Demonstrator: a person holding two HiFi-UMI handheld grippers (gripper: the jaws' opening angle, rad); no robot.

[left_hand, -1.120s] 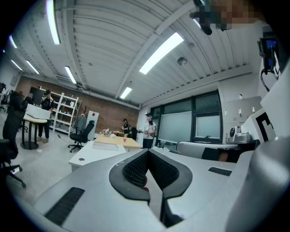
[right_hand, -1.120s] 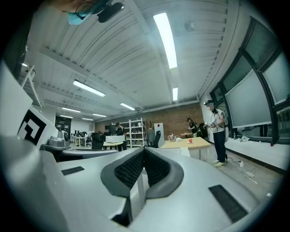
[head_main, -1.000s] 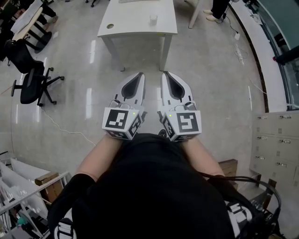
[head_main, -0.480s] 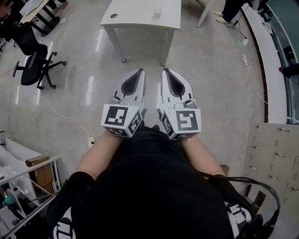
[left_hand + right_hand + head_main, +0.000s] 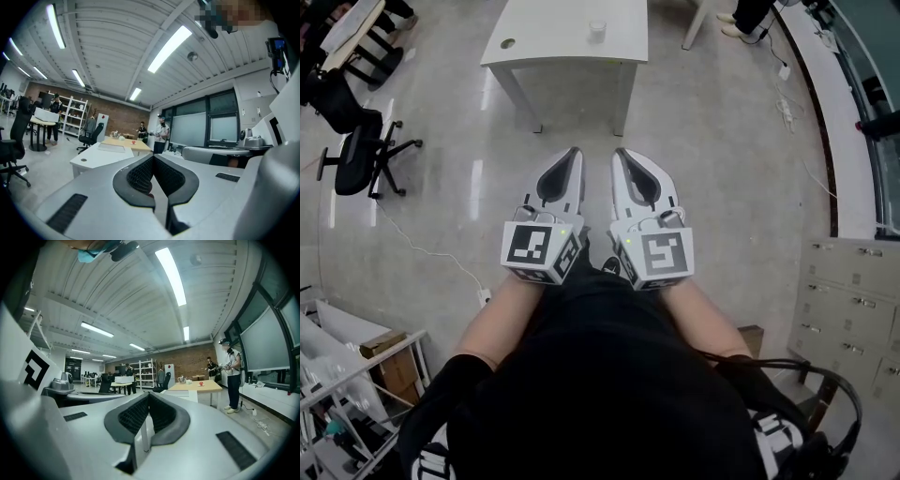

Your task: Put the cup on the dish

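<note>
Since left gripper (image 5: pixel 574 156) and right gripper (image 5: pixel 622 156) are closed and empty, cup (image 5: pixel 597 30) sits on table (image 5: pixel 553 37): nothing started.

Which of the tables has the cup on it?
The white table straight ahead; the cup stands on it. The desk at upper left shows none.

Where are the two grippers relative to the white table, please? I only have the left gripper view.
Observer: The head view shows the left gripper and right gripper side by side above the floor, short of the white table.
Operator: Is anything standing on that table?
Observer: A small cup stands right of its middle.
Operator: Is the right gripper shut?
Observer: Yes. In the right gripper view its fingers meet, with nothing between them.
</note>
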